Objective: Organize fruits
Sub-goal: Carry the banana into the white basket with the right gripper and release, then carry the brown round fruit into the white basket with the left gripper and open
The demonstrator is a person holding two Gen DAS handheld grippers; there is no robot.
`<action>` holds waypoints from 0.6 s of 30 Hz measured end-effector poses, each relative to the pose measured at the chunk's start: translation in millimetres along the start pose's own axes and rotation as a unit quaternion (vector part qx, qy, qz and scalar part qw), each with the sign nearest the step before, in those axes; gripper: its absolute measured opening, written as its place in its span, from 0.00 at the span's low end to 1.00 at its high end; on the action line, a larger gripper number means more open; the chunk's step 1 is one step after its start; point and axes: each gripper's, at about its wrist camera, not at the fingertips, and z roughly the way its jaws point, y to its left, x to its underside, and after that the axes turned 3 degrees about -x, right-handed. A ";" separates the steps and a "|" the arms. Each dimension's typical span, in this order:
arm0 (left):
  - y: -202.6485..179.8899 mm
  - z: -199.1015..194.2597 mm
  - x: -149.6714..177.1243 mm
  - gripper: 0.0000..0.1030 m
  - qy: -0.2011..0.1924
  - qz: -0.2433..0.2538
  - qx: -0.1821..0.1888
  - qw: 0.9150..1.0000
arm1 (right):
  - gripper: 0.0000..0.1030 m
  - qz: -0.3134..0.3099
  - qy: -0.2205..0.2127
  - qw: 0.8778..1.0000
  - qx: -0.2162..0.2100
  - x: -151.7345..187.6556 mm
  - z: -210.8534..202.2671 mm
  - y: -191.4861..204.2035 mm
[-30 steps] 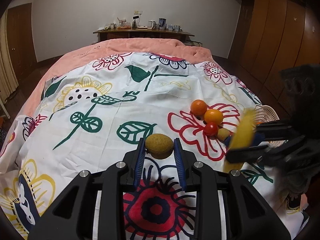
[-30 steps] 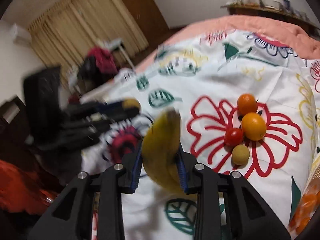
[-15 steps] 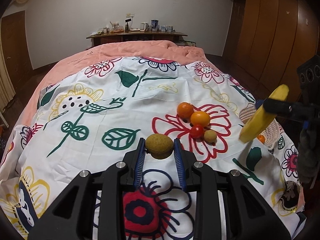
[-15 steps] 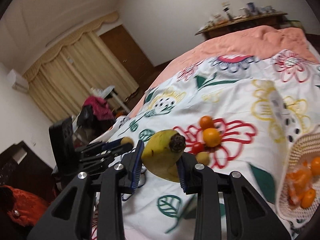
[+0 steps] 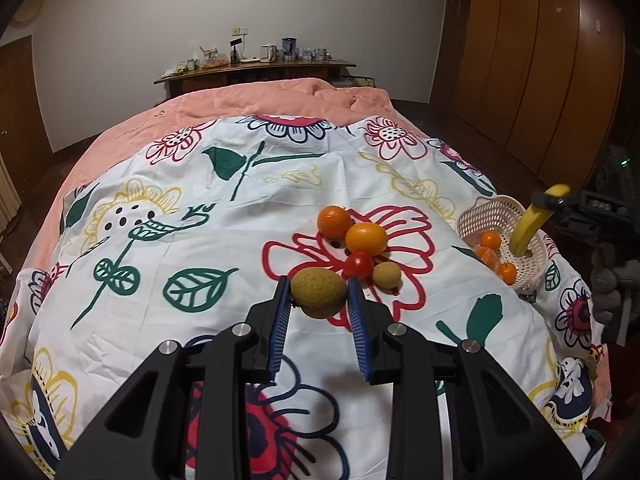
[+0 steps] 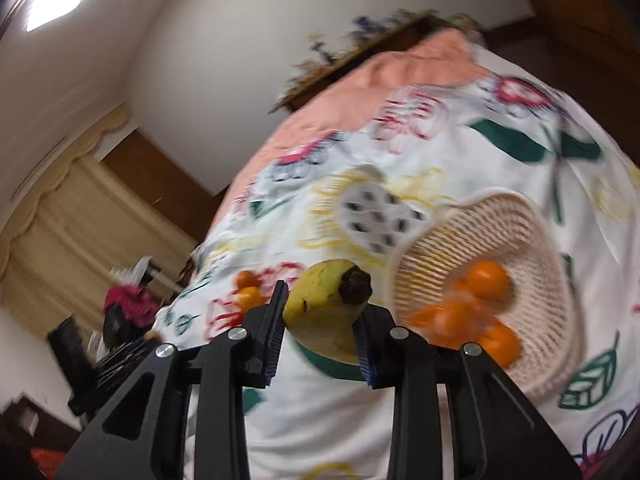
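Note:
My left gripper (image 5: 319, 298) is shut on a brown-green kiwi (image 5: 318, 293) and holds it above the flowered bedsheet. Just beyond it lie two oranges (image 5: 366, 237), a red tomato (image 5: 359, 264) and a small tan fruit (image 5: 386, 275). My right gripper (image 6: 320, 314) is shut on a yellow banana (image 6: 326, 308). In the left wrist view the banana (image 5: 530, 222) hangs tip-down over the white basket (image 5: 482, 210) at the bed's right edge. The basket (image 6: 532, 312) holds several oranges (image 6: 486, 280).
The bed is covered by a white flowered sheet (image 5: 160, 240) over a pink quilt (image 5: 260, 100). A wooden sideboard (image 5: 256, 70) with small items stands at the far wall. Wooden wardrobes (image 5: 540, 72) line the right side.
My right gripper has carried the banana to the right and over the basket, tilting it downward. My left gripper has come closer to the fruit cluster, still holding the kiwi.

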 end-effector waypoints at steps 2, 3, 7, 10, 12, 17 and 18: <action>-4.7 1.4 -1.3 0.28 0.001 0.005 0.002 1.000 | 0.30 0.028 0.000 0.999 0.026 1.1 2.5 -22.2; -6.6 1.8 -1.6 0.28 0.002 0.006 0.003 1.000 | 0.30 0.040 0.001 0.999 0.037 2.1 2.8 -31.4; -13.0 5.5 -3.3 0.28 0.007 0.012 0.004 1.000 | 0.30 0.083 0.006 0.994 0.073 2.8 11.2 -66.4; -15.2 8.4 -4.4 0.28 0.010 0.013 0.005 1.000 | 0.30 0.101 0.002 0.992 0.081 1.6 16.3 -79.5; -16.6 9.8 -5.2 0.28 0.011 0.014 0.005 1.000 | 0.33 0.107 -0.006 0.990 0.088 -1.4 18.0 -83.3; -19.1 10.6 -6.0 0.28 0.012 0.017 0.007 1.000 | 0.44 0.090 -0.037 0.987 0.129 -9.8 18.1 -83.6; -19.6 10.8 -5.9 0.28 0.012 0.017 0.007 1.000 | 0.44 0.091 -0.039 0.987 0.128 -10.6 17.2 -83.8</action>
